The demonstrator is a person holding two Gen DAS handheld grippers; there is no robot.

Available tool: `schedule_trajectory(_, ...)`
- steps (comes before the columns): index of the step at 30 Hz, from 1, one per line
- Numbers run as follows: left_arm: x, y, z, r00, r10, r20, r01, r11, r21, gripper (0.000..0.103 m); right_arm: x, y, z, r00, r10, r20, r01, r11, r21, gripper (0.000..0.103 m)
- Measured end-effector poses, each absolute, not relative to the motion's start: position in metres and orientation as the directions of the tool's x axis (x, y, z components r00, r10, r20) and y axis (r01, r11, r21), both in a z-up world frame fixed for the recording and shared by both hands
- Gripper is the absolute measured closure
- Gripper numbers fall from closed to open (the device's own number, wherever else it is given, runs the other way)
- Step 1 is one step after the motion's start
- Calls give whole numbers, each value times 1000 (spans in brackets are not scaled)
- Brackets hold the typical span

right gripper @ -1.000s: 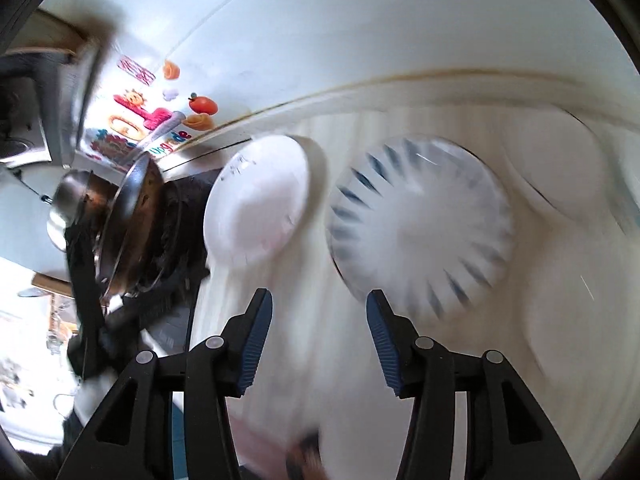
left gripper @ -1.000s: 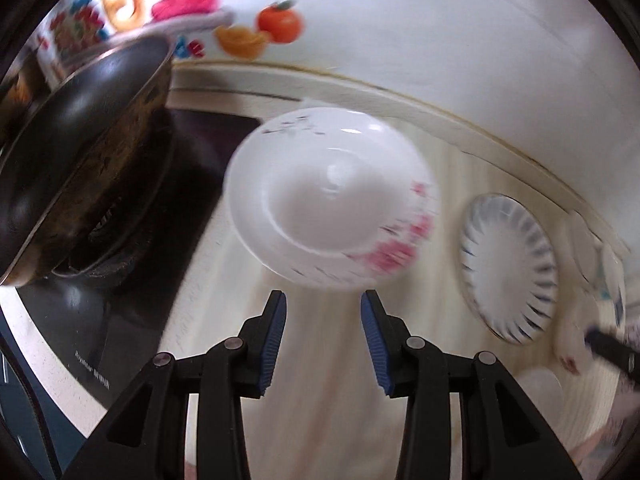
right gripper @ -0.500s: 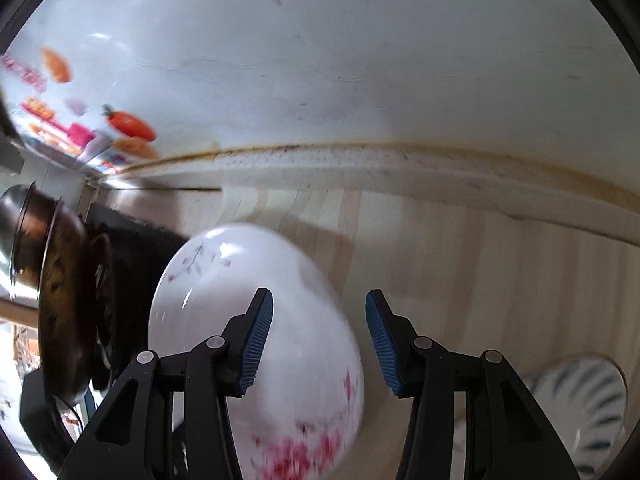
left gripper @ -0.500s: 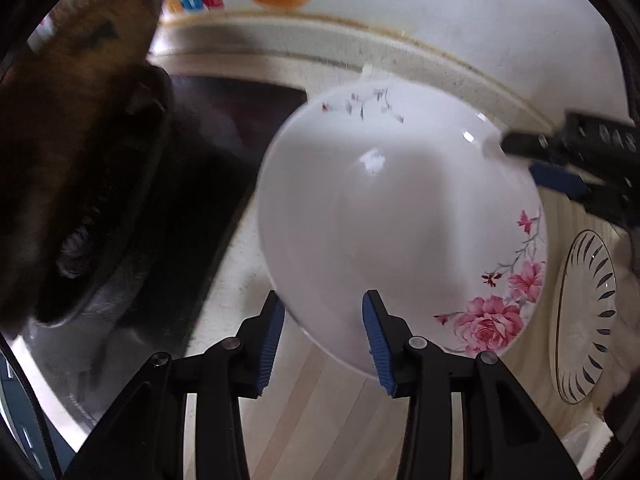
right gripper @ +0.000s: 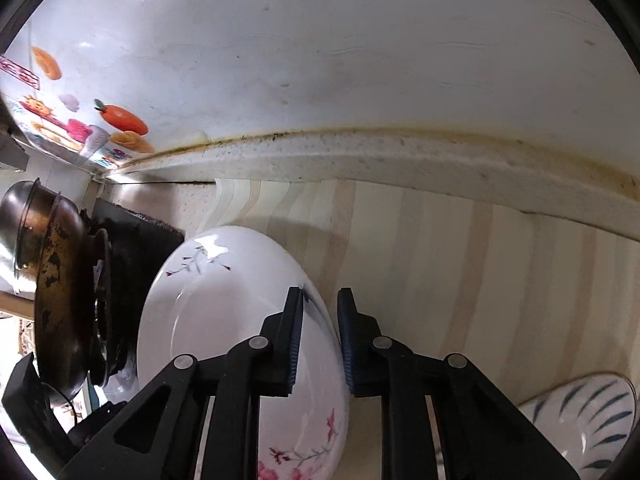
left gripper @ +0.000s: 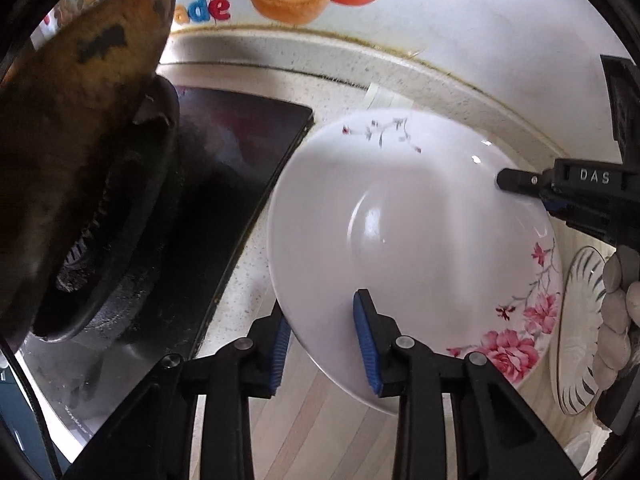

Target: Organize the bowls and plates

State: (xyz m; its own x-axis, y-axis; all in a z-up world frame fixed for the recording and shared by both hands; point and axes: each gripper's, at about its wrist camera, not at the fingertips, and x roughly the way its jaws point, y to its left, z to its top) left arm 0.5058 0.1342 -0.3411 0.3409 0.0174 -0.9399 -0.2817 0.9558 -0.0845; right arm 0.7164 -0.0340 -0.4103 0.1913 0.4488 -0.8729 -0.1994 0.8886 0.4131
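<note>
Crockery on the striped counter looks barely sorted yet. Both grippers straddle the same floral bowl, a white dish with pink flowers that lies just beside the black stove top.

In the left wrist view, the left gripper meets the bowl's rim at about seven o'clock: one blue pad sits inside the bowl and the other outside, below the rim, and the jaws stand apart, not yet clamped. The right gripper reaches in from three o'clock, with the person's hand behind it.

In the right wrist view, the right gripper has its jaws either side of the bowl's wall, with a gap showing on the outer side, so it seems not fully closed, though that view is too oblique to be sure.

A striped plate lies at the bowl's four o'clock, near but apart, and is not stacked with anything. A worn wok leans over the burner at nine o'clock.

Judging from this, nothing is gathered or stacked yet. The bowl's grasp is only being set up, and moving it and the striped plate remains to be done.
</note>
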Motion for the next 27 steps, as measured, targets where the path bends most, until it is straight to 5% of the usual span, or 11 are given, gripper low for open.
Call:
schedule_trajectory(16,442,77,-279,429,-3,-903,-173,981,-86,75,618,-122,-332,266,501,-824,-202,864,460,85)
schedule_trajectory(27,362,2,-239,410,-128,-903,-54,985,-164,75,487,-234,-294,297,481,-825,-164,877,452,85)
